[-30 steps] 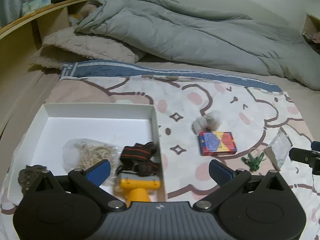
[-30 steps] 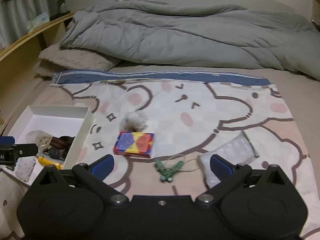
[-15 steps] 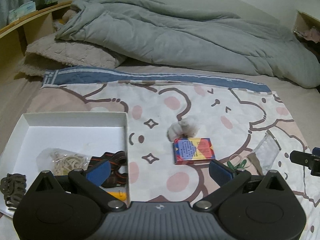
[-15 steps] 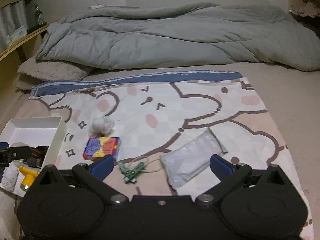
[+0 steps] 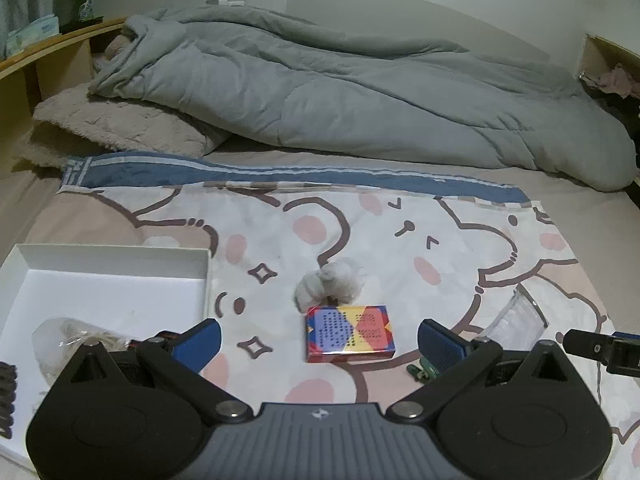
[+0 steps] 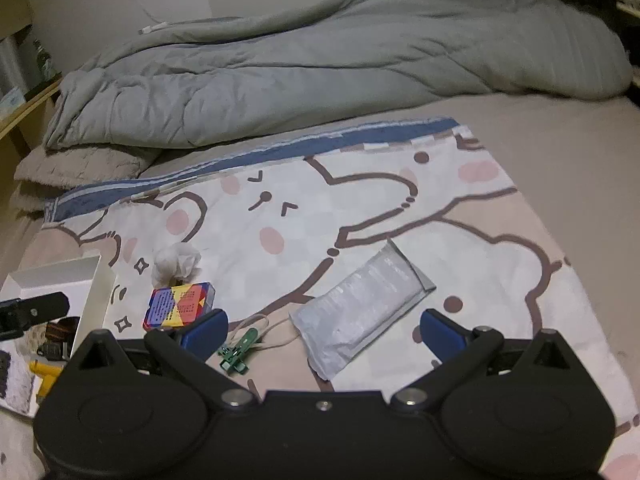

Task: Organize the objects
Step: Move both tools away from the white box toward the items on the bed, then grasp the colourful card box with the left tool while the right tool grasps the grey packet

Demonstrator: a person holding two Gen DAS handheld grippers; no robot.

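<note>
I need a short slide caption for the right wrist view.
Open right gripper above silver pouch and green clip.

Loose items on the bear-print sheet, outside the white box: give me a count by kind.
Colourful card box: 1
Silver padded pouch: 1
Green clip with cord: 1
Crumpled white tissue: 1
Total: 4
</note>
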